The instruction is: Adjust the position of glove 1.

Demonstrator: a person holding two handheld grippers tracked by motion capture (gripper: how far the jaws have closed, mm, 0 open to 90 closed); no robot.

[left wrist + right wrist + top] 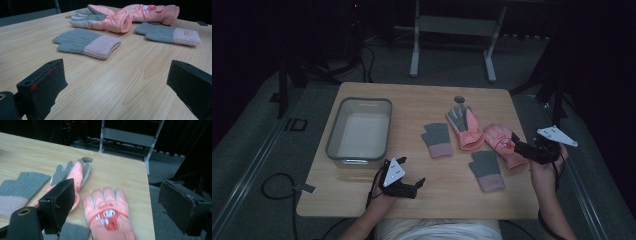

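Note:
Two pairs of gloves lie on the wooden table (422,102). One grey knit glove with a pink cuff (437,140) (87,43) rests mid-table, its match (487,170) (167,33) nearer the front. A pink ski glove with a grey palm (464,127) (72,173) lies between them, and beside it a pink ski glove with a cartoon print (504,145) (110,217). My left gripper (418,186) (117,72) is open, low over bare table near the front edge. My right gripper (516,146) (117,192) is open just above the cartoon glove's cuff end.
A clear plastic bin (357,132) stands empty at the table's left. A round grommet hole (459,99) sits near the far edge. Beyond the table are a white frame's legs (414,50) and cables on grey floor. The table's right edge runs close by my right gripper.

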